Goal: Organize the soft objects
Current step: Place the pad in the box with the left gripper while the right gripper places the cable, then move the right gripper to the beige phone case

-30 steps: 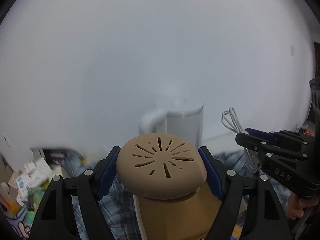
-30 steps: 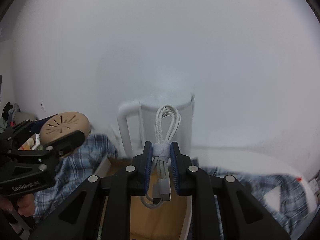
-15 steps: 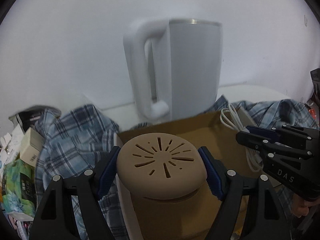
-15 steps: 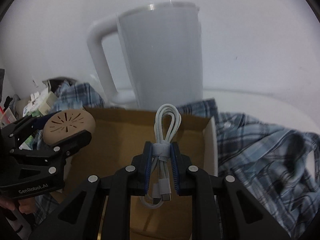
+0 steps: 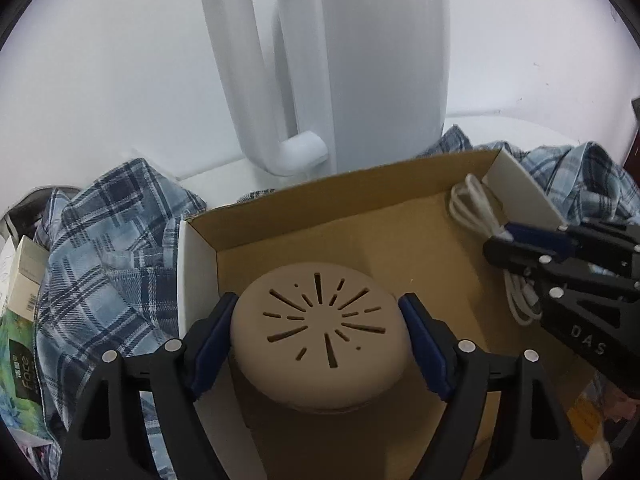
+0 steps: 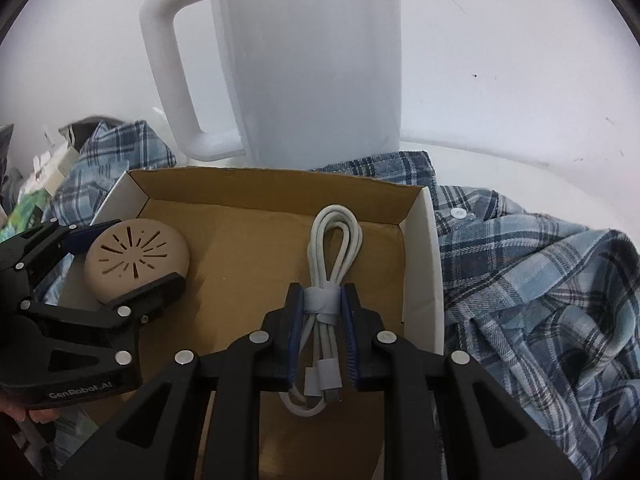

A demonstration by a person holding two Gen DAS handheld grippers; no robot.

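My left gripper [image 5: 318, 326] is shut on a round tan soft pad with slits [image 5: 318, 336], held low inside the open cardboard box [image 5: 360, 232] at its left side. The pad also shows in the right wrist view [image 6: 136, 250]. My right gripper [image 6: 320, 312] is shut on a coiled white cable bundle [image 6: 332, 256], held inside the box [image 6: 280, 200] near its right wall. In the left wrist view the right gripper [image 5: 508, 248] and cable [image 5: 472, 204] sit at the box's right.
A white kettle [image 6: 308, 64] stands just behind the box against a white wall. A blue plaid shirt [image 6: 540, 280] lies around the box on both sides [image 5: 108, 264]. Small packages [image 5: 20, 320] are piled at far left.
Both grippers have tilted down and lowered with their loads, from facing the wall to sitting inside the cardboard box. The kettle now looms closer.
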